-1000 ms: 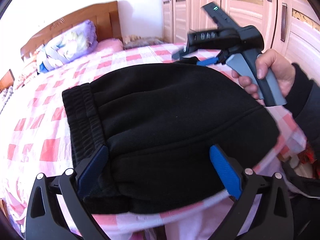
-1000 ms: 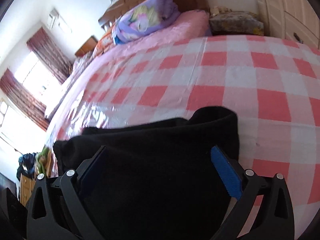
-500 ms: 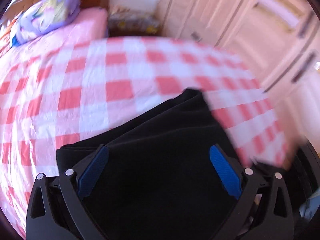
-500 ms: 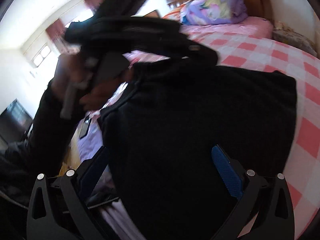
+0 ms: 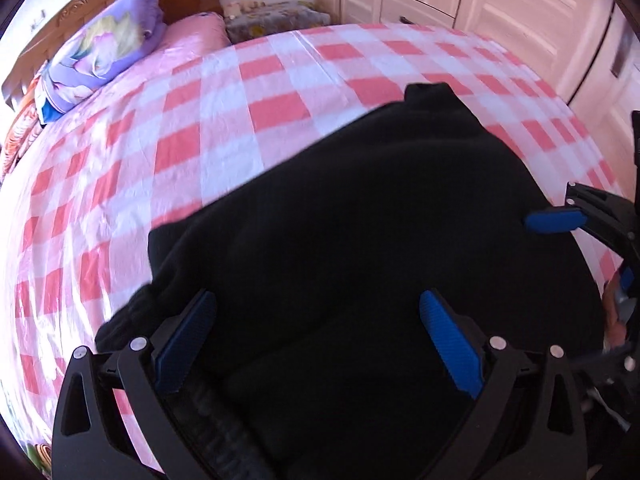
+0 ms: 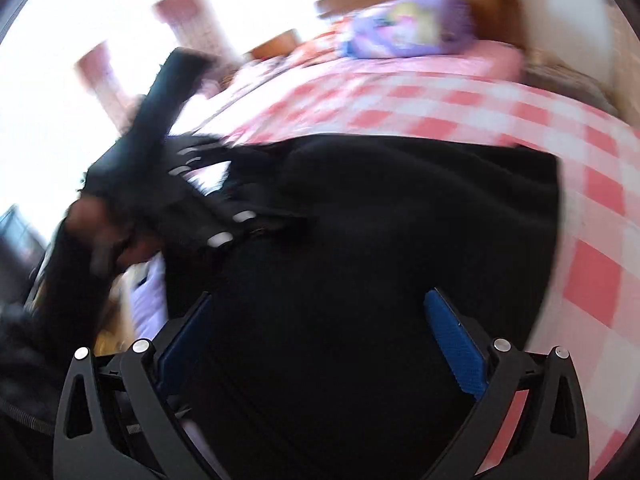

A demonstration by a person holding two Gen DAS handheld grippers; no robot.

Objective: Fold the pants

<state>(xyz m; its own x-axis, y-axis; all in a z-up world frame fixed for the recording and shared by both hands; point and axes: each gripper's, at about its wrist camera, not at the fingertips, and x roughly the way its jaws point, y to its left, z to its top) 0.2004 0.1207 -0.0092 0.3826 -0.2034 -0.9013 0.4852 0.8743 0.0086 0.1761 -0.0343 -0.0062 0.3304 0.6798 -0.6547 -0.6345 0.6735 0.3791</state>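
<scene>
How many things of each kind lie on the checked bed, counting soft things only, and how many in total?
Black pants: 1
Purple folded quilt at the headboard: 1
Pink pillow beside it: 1
Patterned cushion or blanket at the far edge, too small to tell which: 1
Total: 4

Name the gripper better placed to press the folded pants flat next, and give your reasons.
Left, probably. The left gripper hangs open over the middle of the black pants; the right gripper sits at their edge, and its own view is motion-blurred.
</scene>
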